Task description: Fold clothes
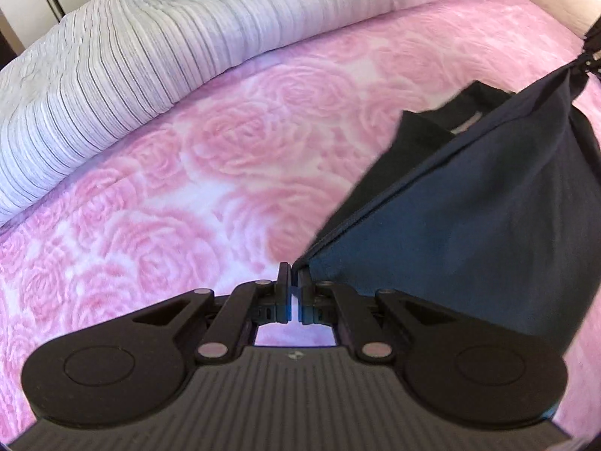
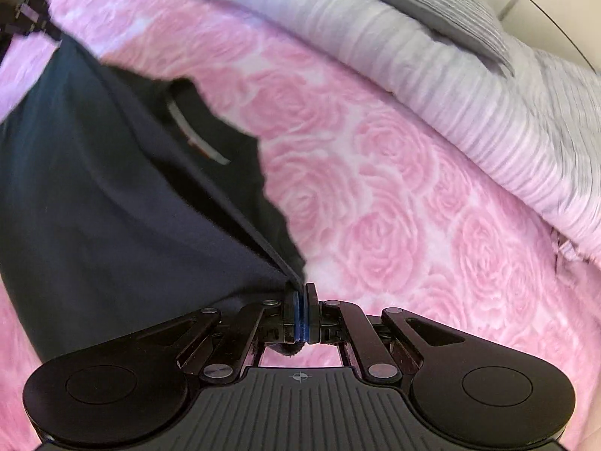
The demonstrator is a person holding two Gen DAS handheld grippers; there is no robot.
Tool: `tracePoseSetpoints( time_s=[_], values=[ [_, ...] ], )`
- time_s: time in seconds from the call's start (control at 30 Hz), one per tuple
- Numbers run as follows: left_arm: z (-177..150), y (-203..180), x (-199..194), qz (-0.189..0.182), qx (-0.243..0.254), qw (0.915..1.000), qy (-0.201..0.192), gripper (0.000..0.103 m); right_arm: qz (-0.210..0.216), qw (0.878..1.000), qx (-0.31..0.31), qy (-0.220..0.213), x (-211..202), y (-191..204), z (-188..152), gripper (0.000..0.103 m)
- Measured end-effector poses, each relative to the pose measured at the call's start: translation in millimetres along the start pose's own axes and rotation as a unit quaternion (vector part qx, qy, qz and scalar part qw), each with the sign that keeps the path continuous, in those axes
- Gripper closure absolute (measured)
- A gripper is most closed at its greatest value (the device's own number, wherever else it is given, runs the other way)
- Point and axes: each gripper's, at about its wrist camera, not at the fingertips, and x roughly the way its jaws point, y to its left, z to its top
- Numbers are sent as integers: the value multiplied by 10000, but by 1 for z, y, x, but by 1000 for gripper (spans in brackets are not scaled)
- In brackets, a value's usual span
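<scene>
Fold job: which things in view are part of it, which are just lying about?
In the job: navy garment, left gripper, right gripper, both clamped on its edge.
Just there: pink rose bedspread, striped grey duvet, pillow.

garment (image 1: pixel 469 225): navy | bedspread (image 1: pixel 169 206): pink rose pattern | duvet (image 1: pixel 112 82): grey-white stripes

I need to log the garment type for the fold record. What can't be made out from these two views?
- Garment type: the dark blue garment hangs bunched, its lower part cut off by the frame edge.
- Neck label: too small and blurred to read.
- Left view: the right gripper is cut off by the frame edge.
</scene>
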Motion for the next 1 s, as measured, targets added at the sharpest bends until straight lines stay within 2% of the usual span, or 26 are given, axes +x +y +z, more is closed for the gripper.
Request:
tracePoseSetpoints(
  time_s=[0.13, 0.23, 0.27, 0.33, 0.4, 0.43, 0.47, 0.53, 0.6, 0.67, 0.73, 0.83, 0.9, 0.97, 1.0],
  values=[
    [12, 4, 36, 104, -151, 9998, 109, 102, 54, 9997, 223, -15, 32, -15, 9, 103],
    [9, 3, 62, 268, -236, 9987, 369, 100, 80, 9993, 377, 8, 59, -25, 15, 103],
    [7, 8, 64, 422, -359, 9975, 431, 97, 59, 9989, 456, 63, 66, -27, 14, 100],
    [3, 16, 69, 727, -602, 9940, 551, 92, -58, 9975, 688, 130, 75, -31, 11, 89],
    [3, 20, 56, 923, -628, 9929, 405, 92, -375, 9941, 1020, 11, 69, -39, 6, 72],
    [4, 22, 49, 1017, -636, 9922, 329, 91, -439, 9912, 1250, -40, 62, -44, 3, 70],
    [7, 17, 41, 1003, -430, 9939, 160, 90, -425, 9893, 1394, -108, 54, -47, 0, 67],
    [14, 2, 28, 760, 18, 9970, -158, 87, -413, 9888, 1400, -297, 36, -43, -2, 64],
    [23, -19, 26, 310, 466, 9979, -318, 81, -321, 9940, 902, -524, 21, -23, 0, 63],
    [30, -44, 34, 10, 1122, 9931, -342, 77, -157, 9968, 351, -705, 11, -1, 2, 62],
    [34, -62, 50, 53, 1593, 9870, -197, 75, 86, 9973, -165, -717, 14, 19, 4, 62],
    [36, -65, 79, -2, 1649, 9862, 175, 74, 229, 9946, -796, -620, 31, 39, 10, 61],
    [33, -59, 88, -94, 1586, 9870, 246, 77, 173, 9910, -1191, -592, 46, 48, 16, 61],
    [33, -57, 86, -119, 1527, 9880, 204, 98, 90, 9867, -1518, -578, 60, 55, 21, 61],
    [32, -57, 83, -141, 1549, 9877, 165, 100, 95, 9857, -1583, -569, 64, 55, 24, 61]
  ],
)
